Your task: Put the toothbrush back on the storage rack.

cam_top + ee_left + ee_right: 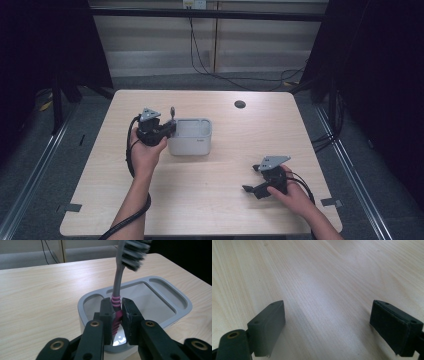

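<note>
A grey toothbrush (117,285) with pink ribbed grip stands upright, bristle head at the top, over the left compartment of a grey holder box (172,296). My left gripper (117,315) is shut on its pink grip section. From above, the left gripper (170,128) sits at the left edge of the grey box (197,145), with the toothbrush (172,113) poking up. My right gripper (249,179) rests near the table's front right, jaws wide apart. In the right gripper view, the right gripper (328,325) holds nothing, with bare wood between its pads.
The light wooden table (220,200) has a round cable hole (240,104) at the back. Cables run across the floor behind it. Dark curtains hang at both sides.
</note>
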The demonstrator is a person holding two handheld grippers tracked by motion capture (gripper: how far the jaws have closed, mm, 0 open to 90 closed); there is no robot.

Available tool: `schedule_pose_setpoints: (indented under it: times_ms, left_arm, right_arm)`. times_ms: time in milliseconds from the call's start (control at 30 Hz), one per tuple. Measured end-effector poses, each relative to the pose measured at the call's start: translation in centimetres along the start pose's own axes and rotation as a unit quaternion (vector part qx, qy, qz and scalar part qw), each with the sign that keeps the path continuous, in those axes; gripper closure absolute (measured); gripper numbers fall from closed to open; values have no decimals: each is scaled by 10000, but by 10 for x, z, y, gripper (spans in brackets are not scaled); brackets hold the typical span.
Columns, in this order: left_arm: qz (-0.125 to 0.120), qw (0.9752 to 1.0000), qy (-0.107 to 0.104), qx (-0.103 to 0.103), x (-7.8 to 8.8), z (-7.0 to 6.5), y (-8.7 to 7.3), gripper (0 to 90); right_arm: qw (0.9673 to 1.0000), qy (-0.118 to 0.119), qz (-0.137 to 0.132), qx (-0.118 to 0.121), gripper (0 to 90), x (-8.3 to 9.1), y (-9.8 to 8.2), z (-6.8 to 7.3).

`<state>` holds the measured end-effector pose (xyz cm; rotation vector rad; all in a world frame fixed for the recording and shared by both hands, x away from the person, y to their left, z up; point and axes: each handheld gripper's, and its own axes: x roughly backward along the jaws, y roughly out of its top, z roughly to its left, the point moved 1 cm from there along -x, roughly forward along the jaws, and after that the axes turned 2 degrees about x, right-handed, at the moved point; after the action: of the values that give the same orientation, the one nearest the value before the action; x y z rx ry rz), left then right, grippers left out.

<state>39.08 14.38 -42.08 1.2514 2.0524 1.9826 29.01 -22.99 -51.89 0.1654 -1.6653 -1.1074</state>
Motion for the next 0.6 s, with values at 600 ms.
schedule_pose_setpoints:
  times_ms: [600]
  left_arm:
    - [-50, 10000, -6, 43, 3, 0, 3, 760]
  right_arm:
    - [10000, 0, -2, 2, 124, 0, 0, 0]
